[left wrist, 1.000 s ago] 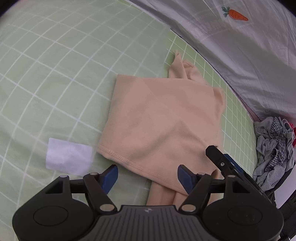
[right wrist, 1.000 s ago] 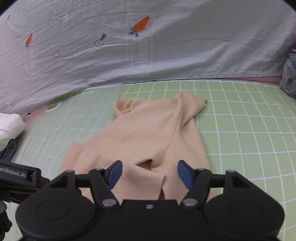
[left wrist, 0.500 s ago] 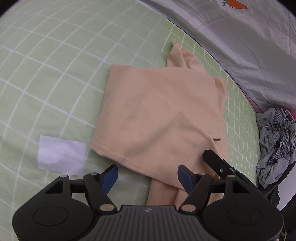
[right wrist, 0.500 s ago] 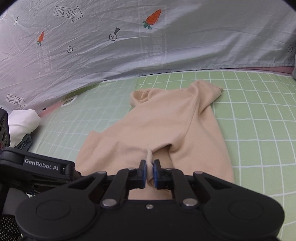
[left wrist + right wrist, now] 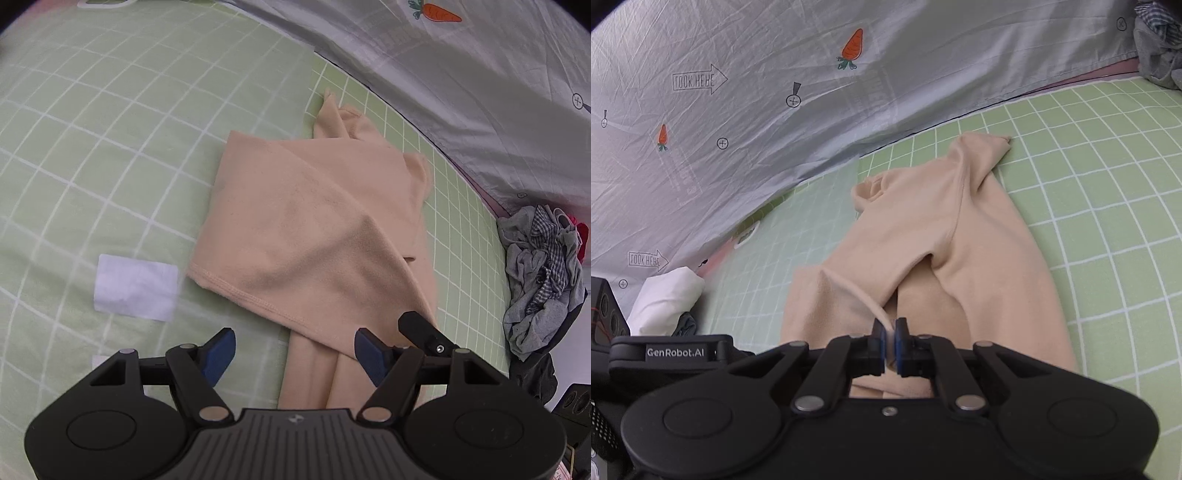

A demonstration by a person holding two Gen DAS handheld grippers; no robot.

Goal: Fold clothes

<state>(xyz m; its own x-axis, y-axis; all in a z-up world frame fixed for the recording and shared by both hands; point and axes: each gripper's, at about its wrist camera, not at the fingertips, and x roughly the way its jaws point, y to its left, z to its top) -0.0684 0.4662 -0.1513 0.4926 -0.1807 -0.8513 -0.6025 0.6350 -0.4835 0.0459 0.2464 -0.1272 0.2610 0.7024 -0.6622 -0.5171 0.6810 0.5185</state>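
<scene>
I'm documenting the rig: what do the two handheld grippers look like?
Both are matte black plastic with round side housings, silver pivot pins and blue finger pads. The left gripper has a ribbed grey centre panel; the right gripper is plain with one screw. White "GenRobot.AI" lettering shows alongside.

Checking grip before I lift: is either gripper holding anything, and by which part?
The right gripper pinches the beige garment at its near hem edge. The left gripper is open, holding nothing.
</scene>
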